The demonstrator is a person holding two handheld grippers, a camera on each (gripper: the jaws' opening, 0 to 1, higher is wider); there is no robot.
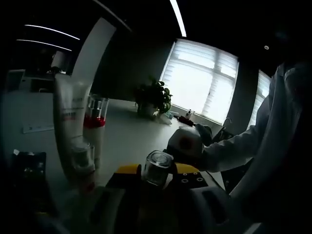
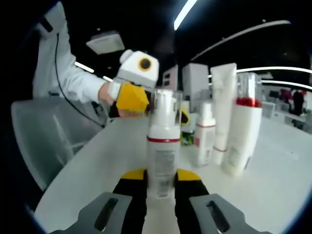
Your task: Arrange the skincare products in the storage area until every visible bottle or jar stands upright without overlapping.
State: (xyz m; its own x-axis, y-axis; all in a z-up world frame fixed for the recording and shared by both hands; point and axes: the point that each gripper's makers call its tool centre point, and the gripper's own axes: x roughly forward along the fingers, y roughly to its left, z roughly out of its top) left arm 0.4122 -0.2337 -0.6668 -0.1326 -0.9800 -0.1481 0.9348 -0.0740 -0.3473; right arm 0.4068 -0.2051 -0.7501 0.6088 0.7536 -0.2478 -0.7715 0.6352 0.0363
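An office: long ceiling light strips (image 1: 178, 17); blinds on a wide window (image 1: 201, 80); potted plant (image 1: 153, 99) on the white worktop (image 1: 129, 134).

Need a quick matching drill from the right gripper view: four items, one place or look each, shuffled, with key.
Items:
1. pump bottle
2. tall white tube
3. red-collared bottle
4. left hand-held gripper

Descriptions:
A. yellow and white, held in a person's hand behind the pump bottle
B. upright between the right hand-held gripper jaws, red band, clear cap
C. farthest right in the row, clear cap on top
D. tallest, plain white, stands just left of the red-collared bottle

Pairs: 1-B, 2-D, 3-C, 4-A
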